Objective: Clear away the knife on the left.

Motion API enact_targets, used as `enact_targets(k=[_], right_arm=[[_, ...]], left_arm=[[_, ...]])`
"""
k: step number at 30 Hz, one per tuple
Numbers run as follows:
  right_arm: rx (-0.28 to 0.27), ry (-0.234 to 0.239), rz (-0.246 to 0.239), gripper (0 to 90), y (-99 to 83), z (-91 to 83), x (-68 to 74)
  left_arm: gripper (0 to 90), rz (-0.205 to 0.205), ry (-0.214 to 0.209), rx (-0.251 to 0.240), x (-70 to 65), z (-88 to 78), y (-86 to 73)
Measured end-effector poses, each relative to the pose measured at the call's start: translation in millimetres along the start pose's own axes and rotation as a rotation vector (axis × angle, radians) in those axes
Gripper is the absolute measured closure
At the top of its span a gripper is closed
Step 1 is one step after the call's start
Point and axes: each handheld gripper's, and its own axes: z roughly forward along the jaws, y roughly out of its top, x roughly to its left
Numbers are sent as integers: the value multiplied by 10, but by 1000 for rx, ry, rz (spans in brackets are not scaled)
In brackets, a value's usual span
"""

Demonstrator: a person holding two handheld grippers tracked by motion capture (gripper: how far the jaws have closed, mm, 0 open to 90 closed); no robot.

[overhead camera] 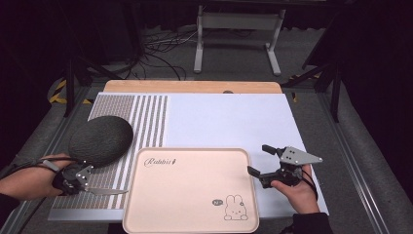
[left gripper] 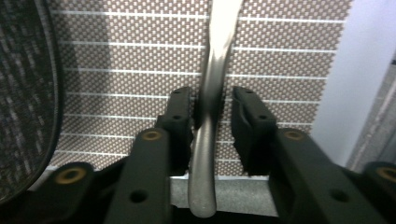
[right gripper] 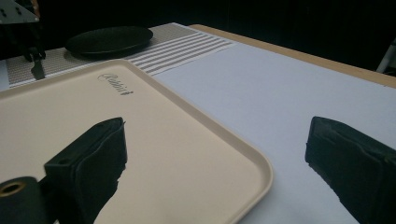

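Left hand-held gripper (left gripper: 212,121) clamped on silver metal utensil handle (left gripper: 208,140) | right hand-held gripper (overhead camera: 262,161) jaws spread beside beige rectangular plastic tray (overhead camera: 195,195)

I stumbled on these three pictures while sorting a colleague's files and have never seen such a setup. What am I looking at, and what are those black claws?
No robot here: a person holds a hand-held two-jaw tool in each hand. One picture looks down from above the table; the other two come from cameras riding on the tools, looking along their black fingers.

The left gripper is shut on a slim silver metal utensil, probably cutlery, above a brown woven striped placemat. The right gripper is open, one finger over the corner of the pale pink rectangular tray with a rabbit drawing.

A dark grey round woven bowl-like object sits on the placemat. A white sheet covers the wooden table.
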Motion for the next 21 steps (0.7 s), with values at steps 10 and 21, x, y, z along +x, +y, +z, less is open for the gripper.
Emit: enact_targets(k=[10,21], right_arm=[[6,12,-9,67,-5,10,13],[12,19,-14,69,-7,17,20]], left_arm=[[794,31,16,0,-9,-2,-10],[796,3,31,6,-49,-6,-4]])
